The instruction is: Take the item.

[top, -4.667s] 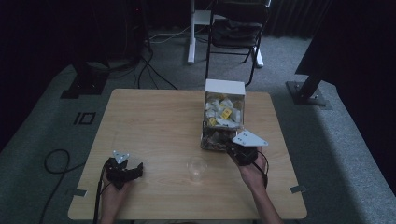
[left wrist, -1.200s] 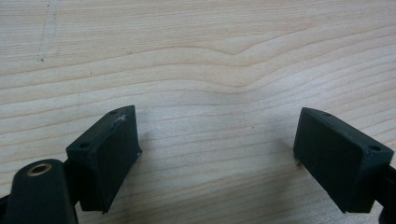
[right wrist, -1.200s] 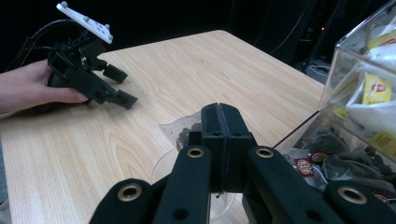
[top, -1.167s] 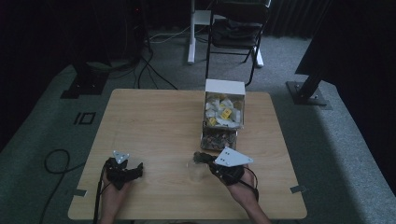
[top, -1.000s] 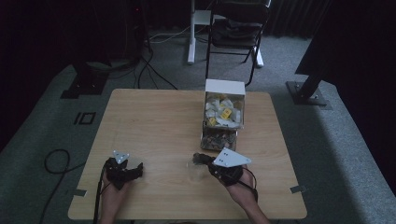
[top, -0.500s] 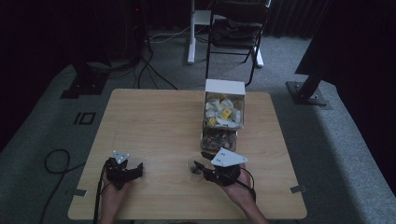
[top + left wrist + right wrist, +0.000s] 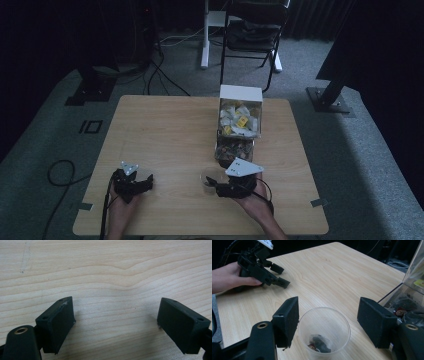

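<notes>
A clear plastic cup (image 7: 324, 332) stands on the wooden table (image 7: 170, 130), and a small dark pod (image 7: 320, 343) lies in its bottom. My right gripper (image 7: 328, 315) is open around the cup; its jaws have just been opening, and the left pad (image 7: 288, 320) is close to the rim. In the high view the right gripper (image 7: 212, 184) is at the near right, beside the cup (image 7: 205, 176). My left gripper (image 7: 116, 317) rests open over bare wood at the near left (image 7: 144, 183), with nothing between its pads.
A clear dispenser box (image 7: 239, 120) with white sachets above and dark pods (image 7: 234, 150) below stands just beyond the right gripper. A chair (image 7: 250, 35) and cables lie past the table's far edge. The left hand and gripper (image 7: 262, 267) are across from the cup.
My right gripper has come from the box's lower opening back to the cup near the front edge, and its jaws have spread apart. The left gripper has stayed put.
</notes>
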### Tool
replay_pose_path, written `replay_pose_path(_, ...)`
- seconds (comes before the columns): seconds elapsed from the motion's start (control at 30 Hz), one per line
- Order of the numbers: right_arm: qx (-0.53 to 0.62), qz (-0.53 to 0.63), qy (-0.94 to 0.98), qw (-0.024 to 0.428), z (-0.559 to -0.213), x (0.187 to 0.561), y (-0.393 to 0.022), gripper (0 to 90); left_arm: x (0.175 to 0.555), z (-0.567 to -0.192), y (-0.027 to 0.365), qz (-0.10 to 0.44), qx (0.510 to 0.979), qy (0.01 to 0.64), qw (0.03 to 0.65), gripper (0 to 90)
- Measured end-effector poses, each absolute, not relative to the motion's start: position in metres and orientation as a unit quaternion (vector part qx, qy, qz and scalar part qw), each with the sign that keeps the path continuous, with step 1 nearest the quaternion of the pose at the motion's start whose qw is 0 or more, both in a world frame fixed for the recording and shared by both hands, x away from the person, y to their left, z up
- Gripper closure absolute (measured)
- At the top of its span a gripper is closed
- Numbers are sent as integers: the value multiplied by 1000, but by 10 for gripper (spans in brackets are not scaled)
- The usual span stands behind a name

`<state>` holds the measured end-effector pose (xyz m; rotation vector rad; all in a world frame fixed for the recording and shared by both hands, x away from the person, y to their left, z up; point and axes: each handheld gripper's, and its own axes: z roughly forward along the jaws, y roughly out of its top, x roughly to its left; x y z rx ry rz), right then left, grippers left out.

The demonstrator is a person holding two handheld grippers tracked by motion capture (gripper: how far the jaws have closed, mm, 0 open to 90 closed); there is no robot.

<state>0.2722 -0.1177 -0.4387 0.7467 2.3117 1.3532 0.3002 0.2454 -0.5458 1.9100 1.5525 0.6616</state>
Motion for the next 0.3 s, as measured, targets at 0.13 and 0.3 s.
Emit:
replay_pose_path(0.13, 263, 475, 821, 178, -440, 273, -119, 319, 300, -546, 245, 248, 717, 583, 292, 149)
replay_pose_path(0.3, 263, 476, 821, 176, -440, 273, -120, 311, 300, -546, 246, 248, 718, 582, 291, 149)
